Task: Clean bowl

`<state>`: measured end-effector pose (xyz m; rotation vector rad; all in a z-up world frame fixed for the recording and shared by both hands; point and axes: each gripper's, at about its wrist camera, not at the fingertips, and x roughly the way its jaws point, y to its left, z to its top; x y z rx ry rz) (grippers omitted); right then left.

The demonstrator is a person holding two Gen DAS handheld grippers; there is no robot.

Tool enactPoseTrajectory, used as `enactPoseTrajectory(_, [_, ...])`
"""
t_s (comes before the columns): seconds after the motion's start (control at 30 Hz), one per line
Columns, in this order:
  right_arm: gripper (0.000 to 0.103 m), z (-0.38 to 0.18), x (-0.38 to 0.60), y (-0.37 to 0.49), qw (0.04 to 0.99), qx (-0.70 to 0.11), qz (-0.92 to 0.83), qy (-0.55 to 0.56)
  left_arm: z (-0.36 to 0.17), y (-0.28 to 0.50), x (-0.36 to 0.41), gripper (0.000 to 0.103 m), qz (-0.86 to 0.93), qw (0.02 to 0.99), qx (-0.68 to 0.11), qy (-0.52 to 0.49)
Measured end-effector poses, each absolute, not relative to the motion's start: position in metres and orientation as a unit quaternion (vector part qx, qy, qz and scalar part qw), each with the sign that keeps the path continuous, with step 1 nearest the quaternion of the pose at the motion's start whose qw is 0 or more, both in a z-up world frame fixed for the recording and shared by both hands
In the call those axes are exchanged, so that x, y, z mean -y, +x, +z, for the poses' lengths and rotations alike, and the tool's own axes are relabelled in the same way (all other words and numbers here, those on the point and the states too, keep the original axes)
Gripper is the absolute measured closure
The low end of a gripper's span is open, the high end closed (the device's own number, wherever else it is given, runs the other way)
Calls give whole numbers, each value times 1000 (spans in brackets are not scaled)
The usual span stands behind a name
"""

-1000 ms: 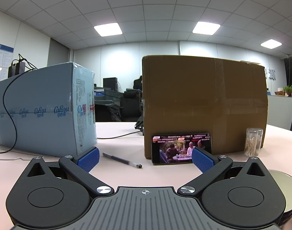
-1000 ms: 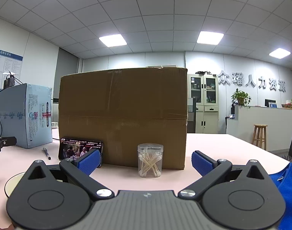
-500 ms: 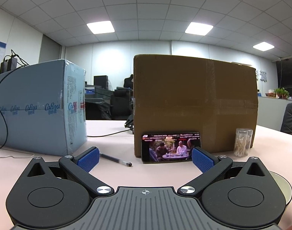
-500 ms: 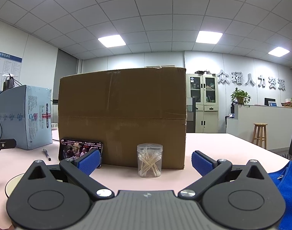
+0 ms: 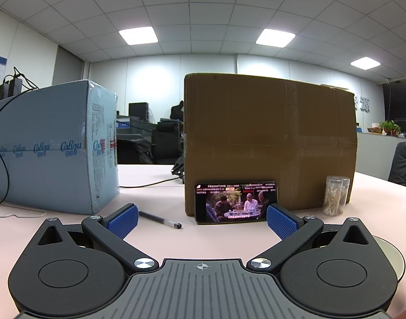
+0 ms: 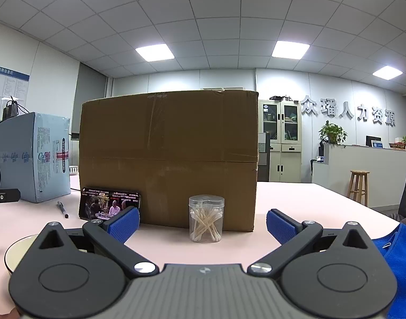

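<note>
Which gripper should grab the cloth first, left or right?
Right, probably. The blue cloth lies just off the right gripper, at its right side, and its jaws stand open. The left gripper, also open, sees only a sliver of blue far right; the bowl sits beside it.

Left gripper [image 5: 201,219]: black linkage arms, blue cross-hatched finger pads [image 5: 122,220], silver pivot screws, two round black housings, grey ribbed centre plate with crosshair mark. Right gripper [image 6: 201,222]: same build, blue textured pads [image 6: 280,226], silver screws, grey ribbed plate with small emblem.
</note>
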<state>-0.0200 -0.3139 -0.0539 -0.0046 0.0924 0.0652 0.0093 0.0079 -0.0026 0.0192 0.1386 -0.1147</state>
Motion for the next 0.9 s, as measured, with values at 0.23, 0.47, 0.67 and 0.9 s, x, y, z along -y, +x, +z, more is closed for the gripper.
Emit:
enactPoseTrajectory(0.23, [0, -54, 314, -17, 998, -62, 31, -4, -3, 8, -8, 0, -60, 996, -69, 10])
enactPoseTrajectory(0.47, [0, -55, 315, -17, 997, -65, 30, -3, -3, 9, -8, 0, -61, 996, -70, 9])
enactPoseTrajectory(0.67, [0, -55, 314, -16, 997, -67, 29, -7, -3, 10, -9, 0, -62, 996, -70, 9])
enactPoseTrajectory(0.9, [0, -55, 313, -16, 997, -69, 28, -10, -3, 9, -8, 0, -63, 996, -69, 10])
